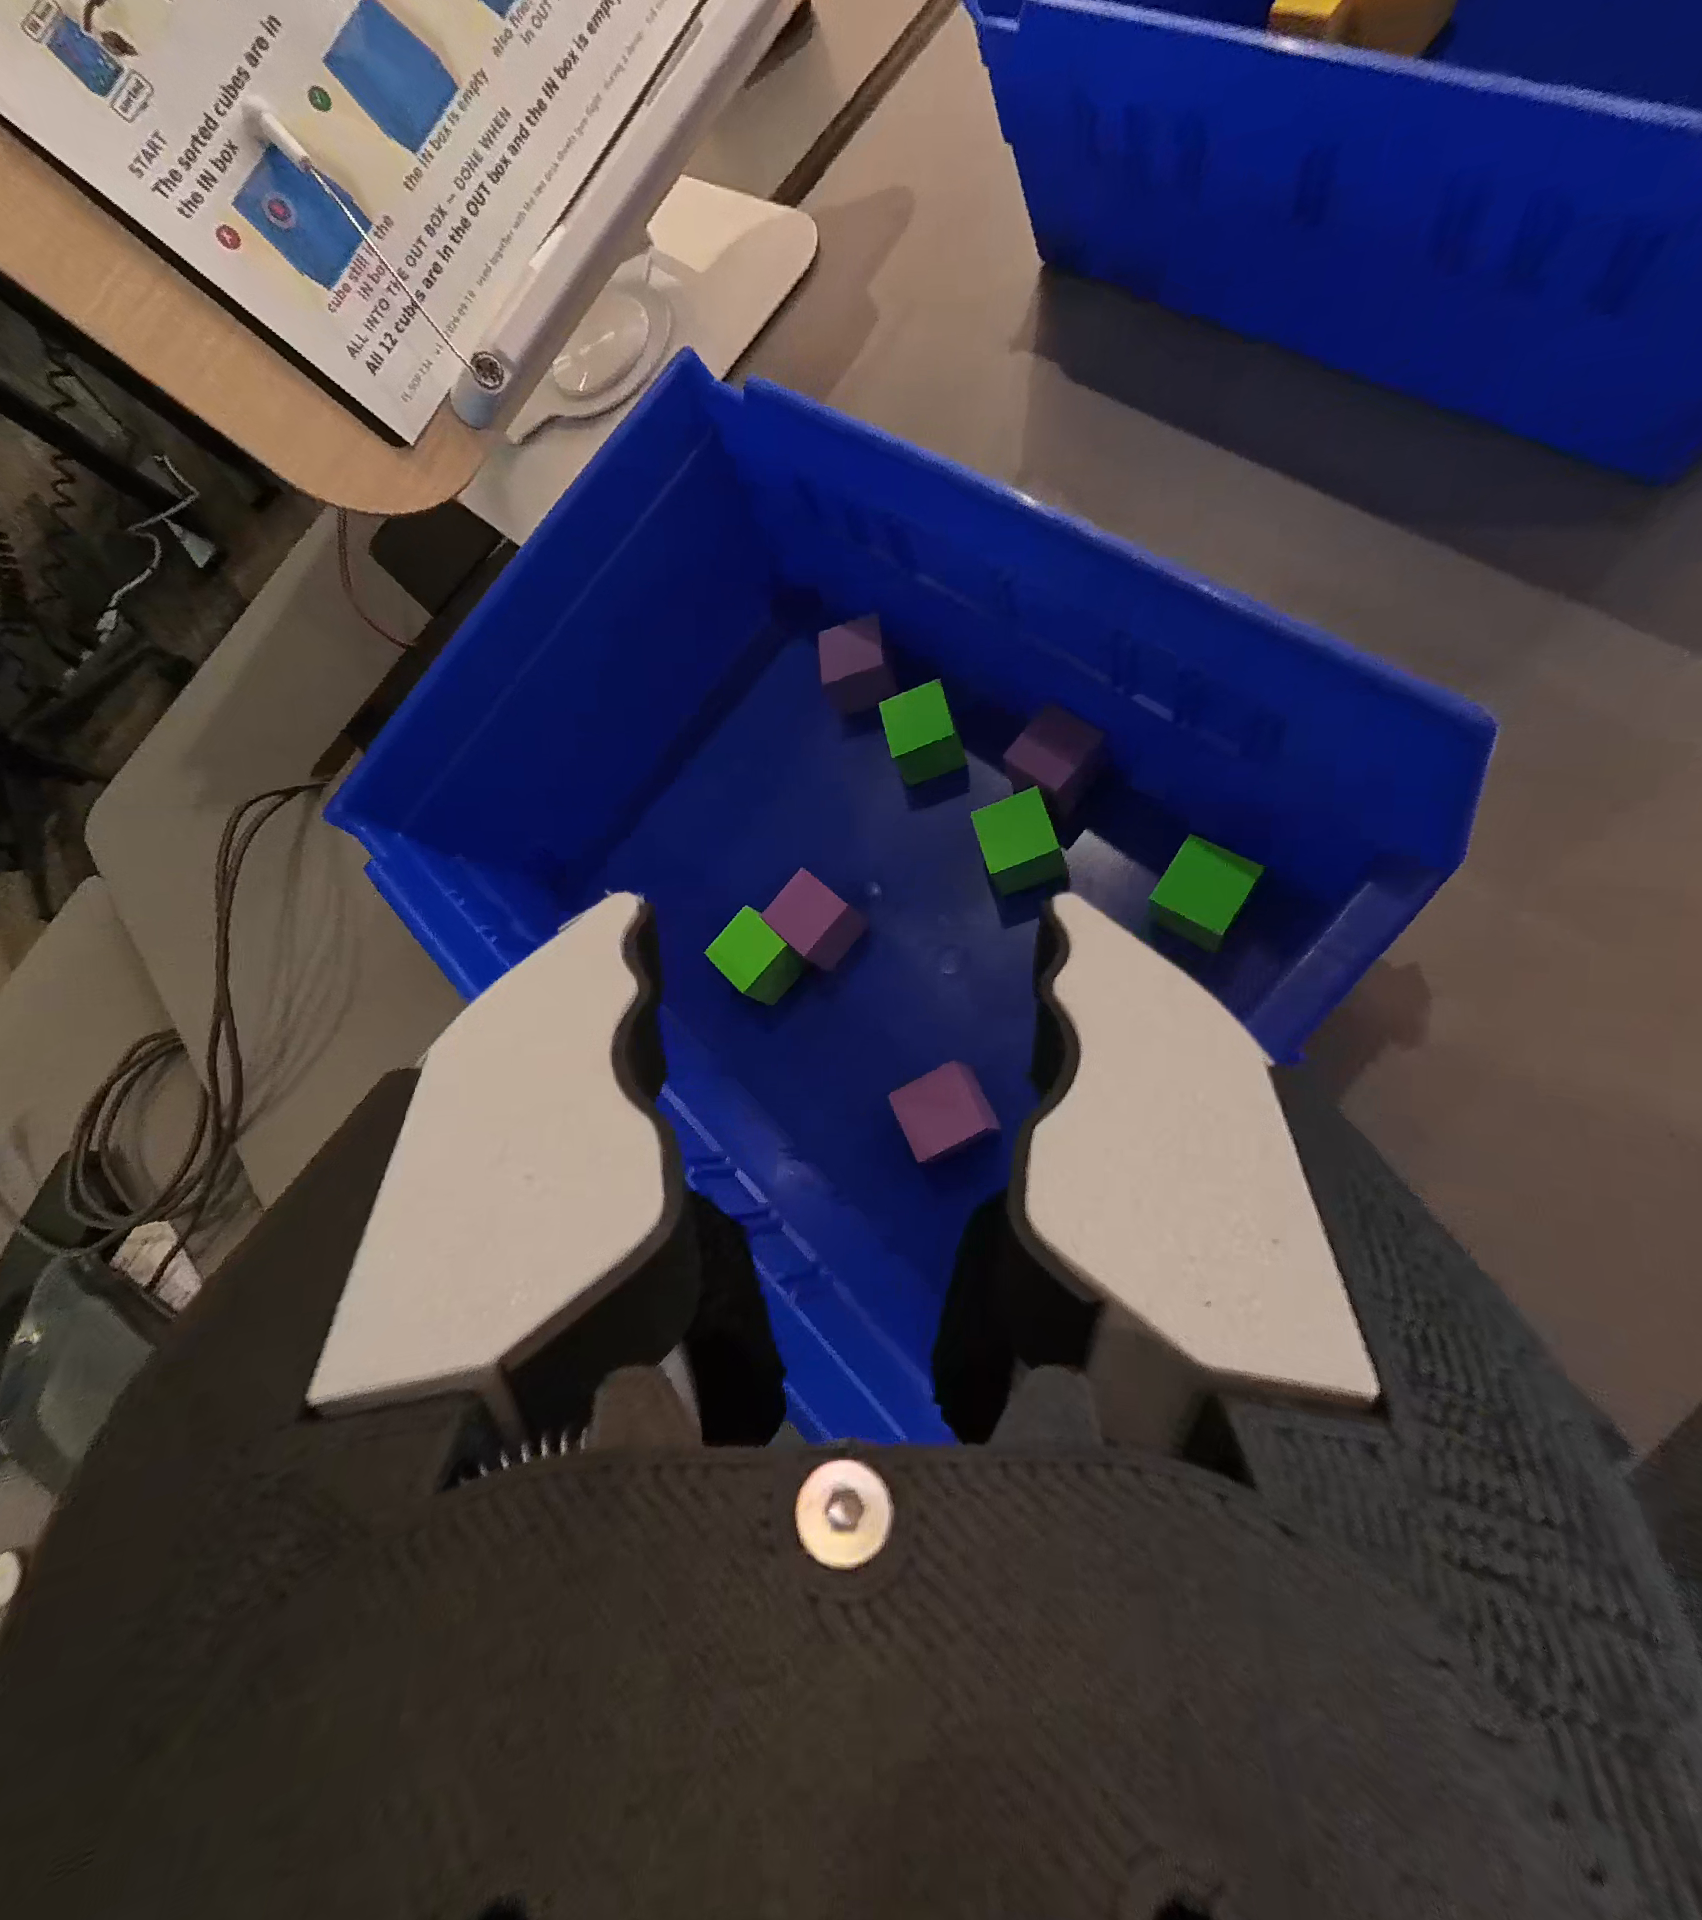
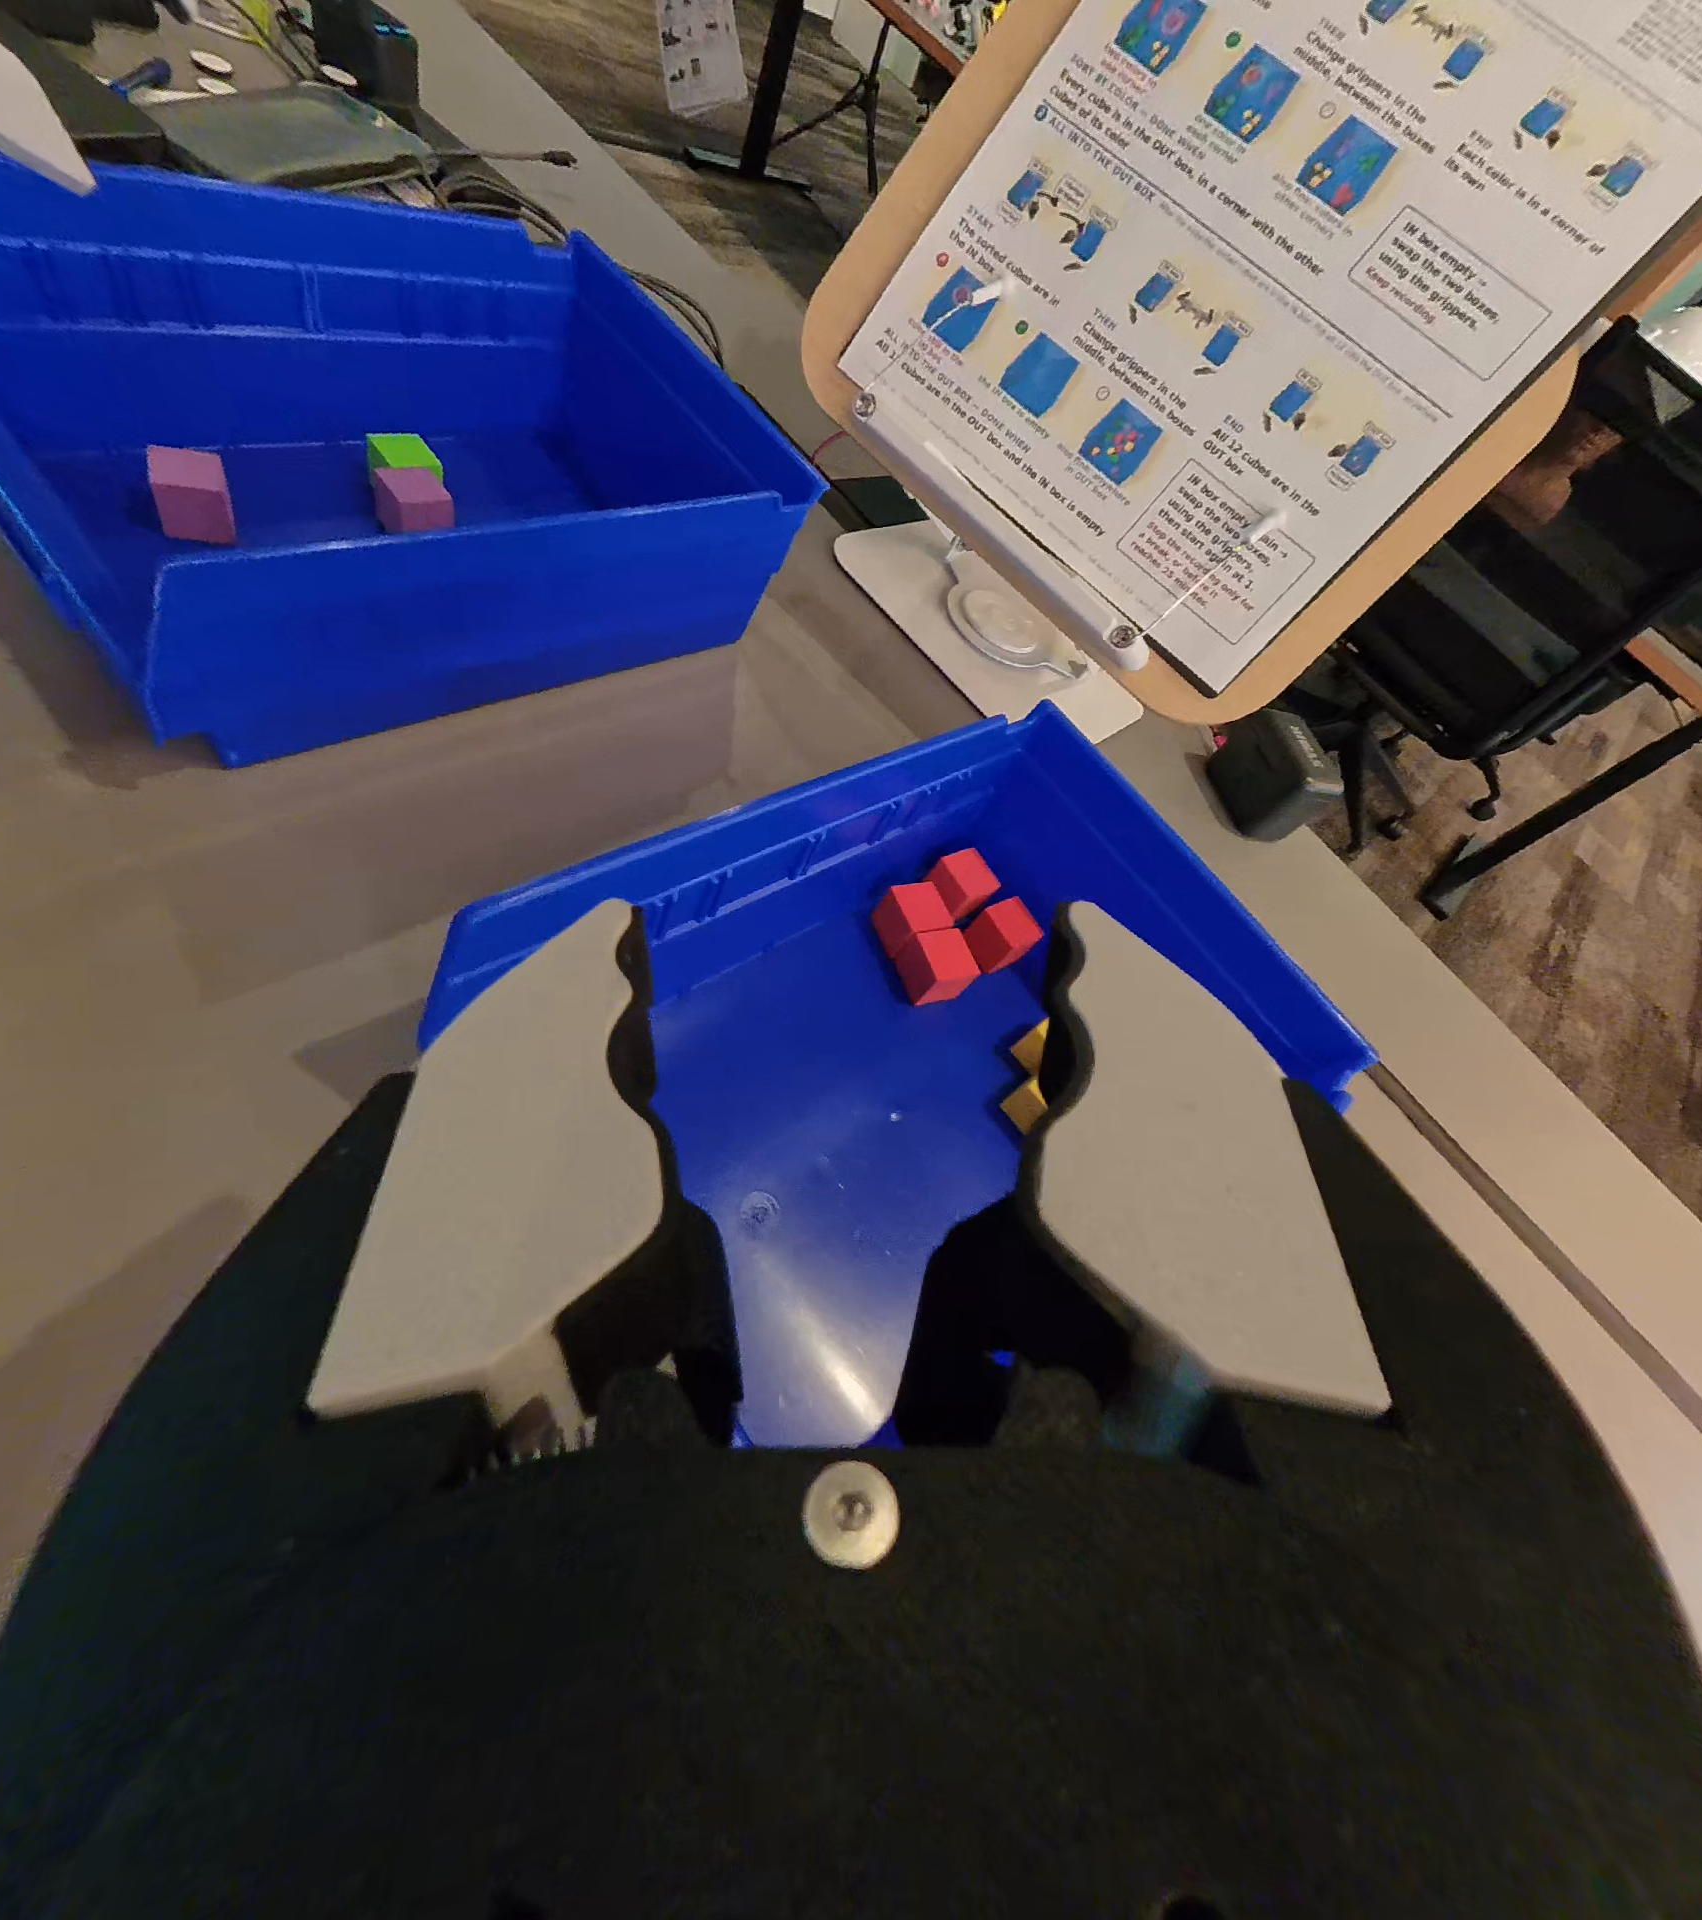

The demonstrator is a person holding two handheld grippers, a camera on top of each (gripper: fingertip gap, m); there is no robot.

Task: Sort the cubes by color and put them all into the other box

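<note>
Left gripper gapes empty over the left bin, green cubes and purple cubes scattered across its floor. Right gripper, also spread and empty, hangs over the right bin, red cubes clustered at its far corner, yellow cubes along its right wall.

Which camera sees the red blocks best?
The right wrist view: four red blocks sit clustered in the blue bin just beyond the open right gripper. The left wrist view shows no red blocks.

A white printed instruction sheet with black and red text and small blue box pictures stands clipped on a tan wooden board at the grey table's far edge.
</note>
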